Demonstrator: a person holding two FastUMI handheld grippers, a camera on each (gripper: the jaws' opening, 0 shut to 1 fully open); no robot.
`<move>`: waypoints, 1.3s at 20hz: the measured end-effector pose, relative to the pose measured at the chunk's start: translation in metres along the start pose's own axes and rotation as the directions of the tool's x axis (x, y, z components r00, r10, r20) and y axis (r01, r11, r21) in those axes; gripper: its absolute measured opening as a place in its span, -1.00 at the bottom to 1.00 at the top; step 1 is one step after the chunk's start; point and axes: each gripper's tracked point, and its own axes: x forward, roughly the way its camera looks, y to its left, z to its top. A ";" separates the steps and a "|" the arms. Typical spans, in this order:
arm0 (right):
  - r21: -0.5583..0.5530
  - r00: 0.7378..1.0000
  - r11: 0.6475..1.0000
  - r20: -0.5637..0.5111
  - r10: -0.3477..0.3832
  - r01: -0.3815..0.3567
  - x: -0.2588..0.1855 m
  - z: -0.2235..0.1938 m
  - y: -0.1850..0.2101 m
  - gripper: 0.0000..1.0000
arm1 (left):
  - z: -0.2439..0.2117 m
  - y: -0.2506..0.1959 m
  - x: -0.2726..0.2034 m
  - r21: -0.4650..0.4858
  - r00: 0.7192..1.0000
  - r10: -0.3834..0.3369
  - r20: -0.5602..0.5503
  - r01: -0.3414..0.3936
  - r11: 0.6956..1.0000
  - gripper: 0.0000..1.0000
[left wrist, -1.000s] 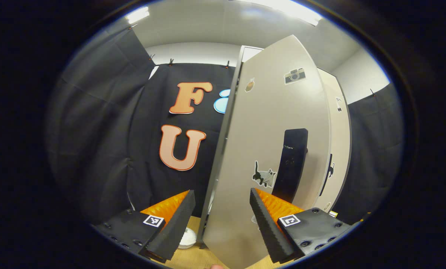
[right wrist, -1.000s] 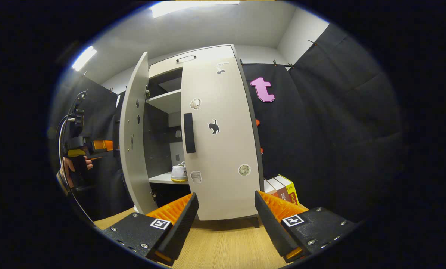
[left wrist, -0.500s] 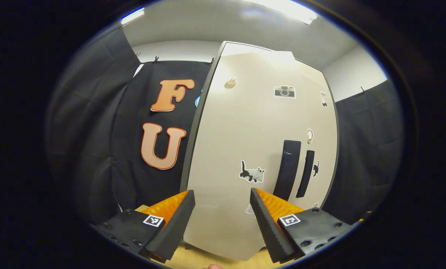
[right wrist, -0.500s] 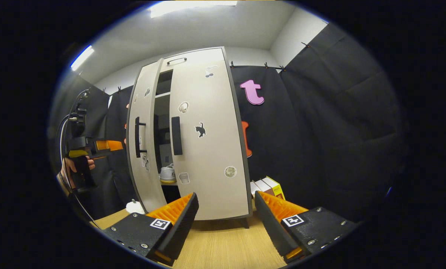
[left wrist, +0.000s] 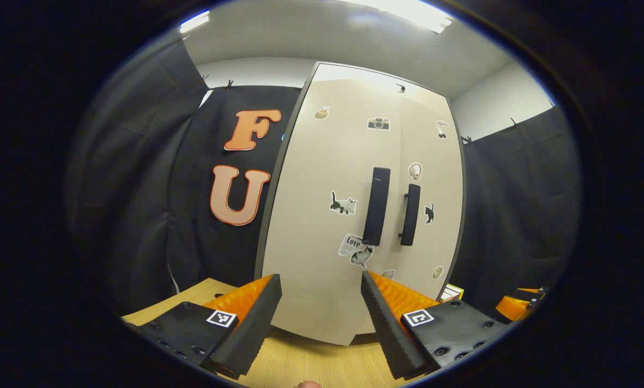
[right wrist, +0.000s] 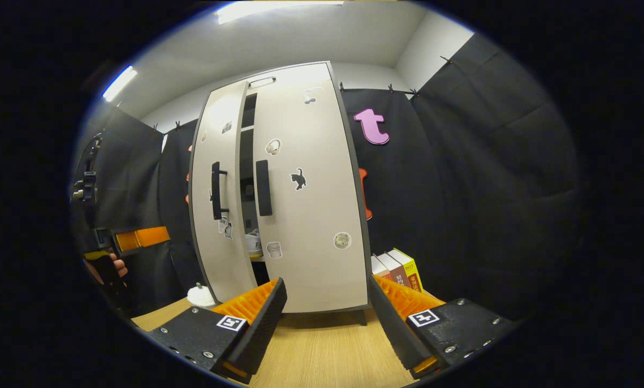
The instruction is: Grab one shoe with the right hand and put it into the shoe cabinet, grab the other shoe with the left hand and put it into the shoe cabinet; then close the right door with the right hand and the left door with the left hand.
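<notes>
left door nearly shut, a sliver still showing

the left door [right wrist: 219, 199] swings almost all the way in: a second ago it stood wide with the shelves on show, and now only a narrow dark slit separates it from the right door [right wrist: 311, 199]. in the left gripper view the two door fronts look close to flush, handles side by side. the job looks close to finished, with perhaps a last nudge needed on that left panel.

the shoe cabinet [left wrist: 354, 215] stands upright on the desk [right wrist: 327, 355], pale fronts dotted with stickers, dark vertical handles near the seam. one shoe [right wrist: 254, 243] peeks through the slit, pale, sitting on an inner shelf.

the left hand-held gripper [left wrist: 320, 318] is released, jaws spread, grasping nothing, backed off the door. the right hand-held gripper [right wrist: 327, 323] is likewise released and empty, hovering over the desk in front of the cabinet.
</notes>
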 end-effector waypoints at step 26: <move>0.008 1.000 1.000 0.019 -0.005 0.005 -0.023 -0.009 0.008 0.87 | -0.039 0.002 -0.061 0.023 0.998 0.058 0.016 -0.059 0.998 0.93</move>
